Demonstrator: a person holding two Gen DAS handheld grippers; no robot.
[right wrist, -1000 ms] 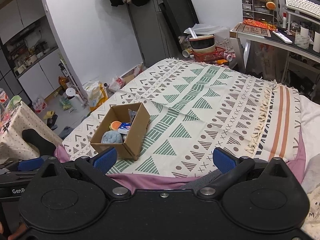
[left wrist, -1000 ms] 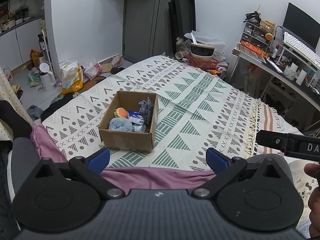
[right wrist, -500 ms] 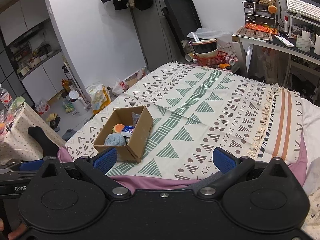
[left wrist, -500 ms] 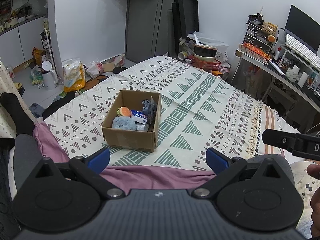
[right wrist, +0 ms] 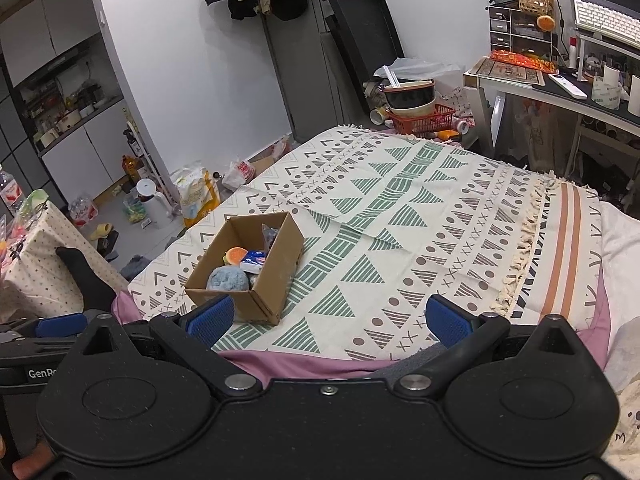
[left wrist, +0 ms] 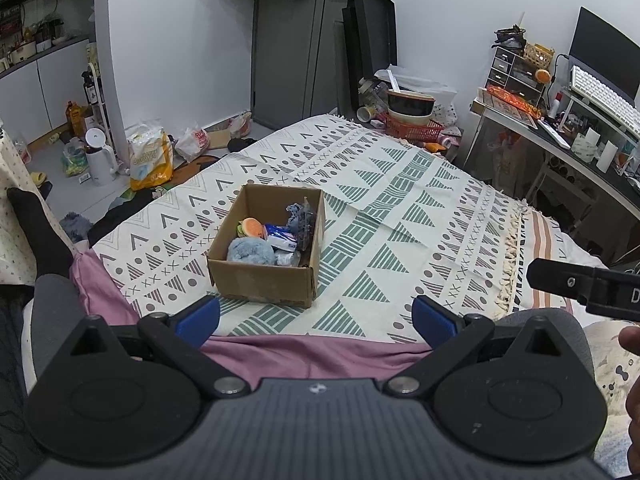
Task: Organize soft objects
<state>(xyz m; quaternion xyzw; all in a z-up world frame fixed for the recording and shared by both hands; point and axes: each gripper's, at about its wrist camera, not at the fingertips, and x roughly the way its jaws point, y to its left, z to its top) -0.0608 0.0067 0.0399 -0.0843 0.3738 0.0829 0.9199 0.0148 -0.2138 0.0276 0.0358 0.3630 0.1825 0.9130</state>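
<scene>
An open cardboard box [left wrist: 262, 284] [right wrist: 272, 280] sits on the patterned blanket [left wrist: 400, 208] [right wrist: 420, 208] near the bed's front left. Inside lie a blue-grey plush [left wrist: 250, 250] [right wrist: 227, 279], an orange burger-like toy [left wrist: 253, 227] [right wrist: 235, 255], a blue-and-white packet [left wrist: 282, 238] [right wrist: 254, 260] and a dark grey crumpled piece [left wrist: 300, 220]. My left gripper [left wrist: 316, 320] is open and empty, just short of the box. My right gripper [right wrist: 330, 320] is open and empty too, to the right of the box. Part of the right gripper's body [left wrist: 584, 286] shows at the left view's right edge.
A purple sheet [left wrist: 304, 354] edges the bed in front. A desk [right wrist: 560, 92] with a keyboard [right wrist: 604, 24] stands at the right. A red basket with bowls [right wrist: 420, 114] sits beyond the bed. Bags and bottles [left wrist: 150, 156] litter the floor at left. A black-socked foot [left wrist: 40, 236] shows at left.
Both grippers have risen and pulled back a little, so the box sits a bit lower and farther in both views. Both stay open and empty.
</scene>
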